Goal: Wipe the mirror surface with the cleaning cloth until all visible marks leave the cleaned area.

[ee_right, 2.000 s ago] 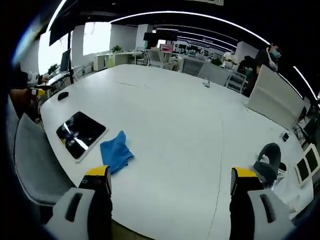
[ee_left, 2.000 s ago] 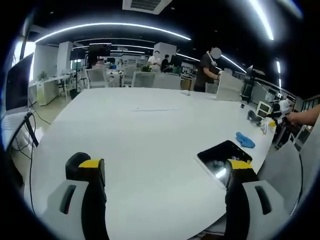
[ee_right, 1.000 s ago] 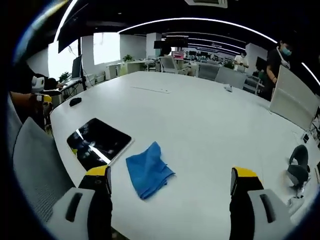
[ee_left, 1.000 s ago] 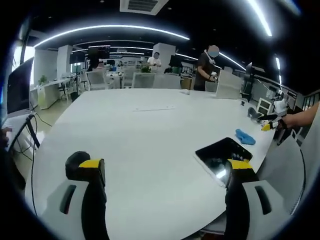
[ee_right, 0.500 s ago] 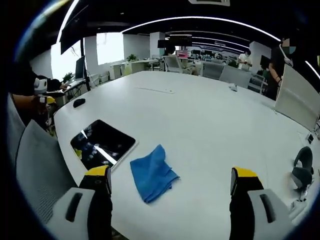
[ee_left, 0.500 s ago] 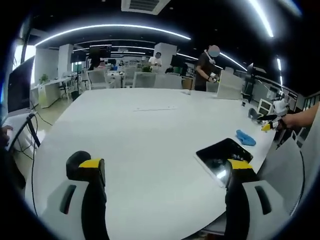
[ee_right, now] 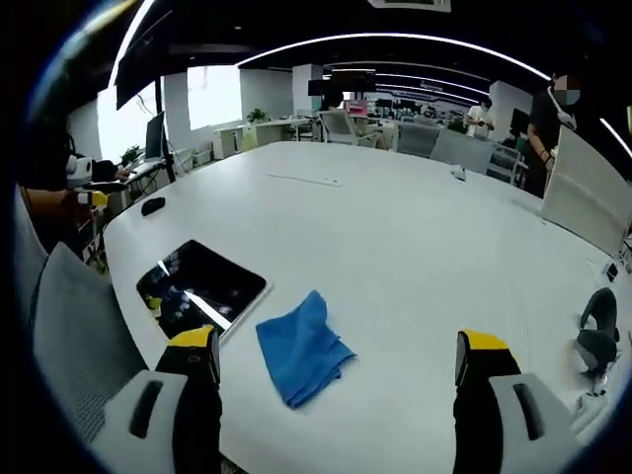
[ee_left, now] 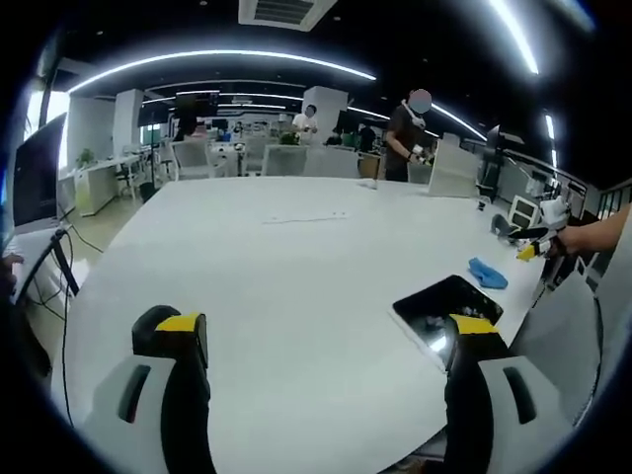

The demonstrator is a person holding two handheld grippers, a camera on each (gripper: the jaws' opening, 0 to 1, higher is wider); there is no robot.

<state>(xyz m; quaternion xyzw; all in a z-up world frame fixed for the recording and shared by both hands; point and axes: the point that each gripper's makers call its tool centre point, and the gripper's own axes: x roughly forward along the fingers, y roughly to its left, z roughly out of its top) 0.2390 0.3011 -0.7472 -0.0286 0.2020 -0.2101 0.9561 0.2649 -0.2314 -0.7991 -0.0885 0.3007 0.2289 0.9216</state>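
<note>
Open-plan office, with a broad white bench [ee_right: 395, 247] running to distant desks and standing people. On it we see the flat rectangular mirror with a dark reflective face [ee_right: 202, 286], lying near the bench edge, and the crumpled blue cleaning cloth [ee_right: 301, 348] just beside it, apart from its corner. In the left gripper view the same mirror [ee_left: 444, 308] sits by that gripper's right jaw, the cloth [ee_left: 488, 273] beyond it.

We judge the task at its opening step: the cloth is untouched and pale smudges show on the glass. The next move calls for the right gripper [ee_right: 336, 360] to descend onto the cloth and close on a raised fold before carrying it to the mirror.

Right gripper: jaws wide apart, holding nothing, poised above the bench with the cloth between them. Left gripper [ee_left: 321, 341]: jaws likewise spread, empty, over bare bench.
</note>
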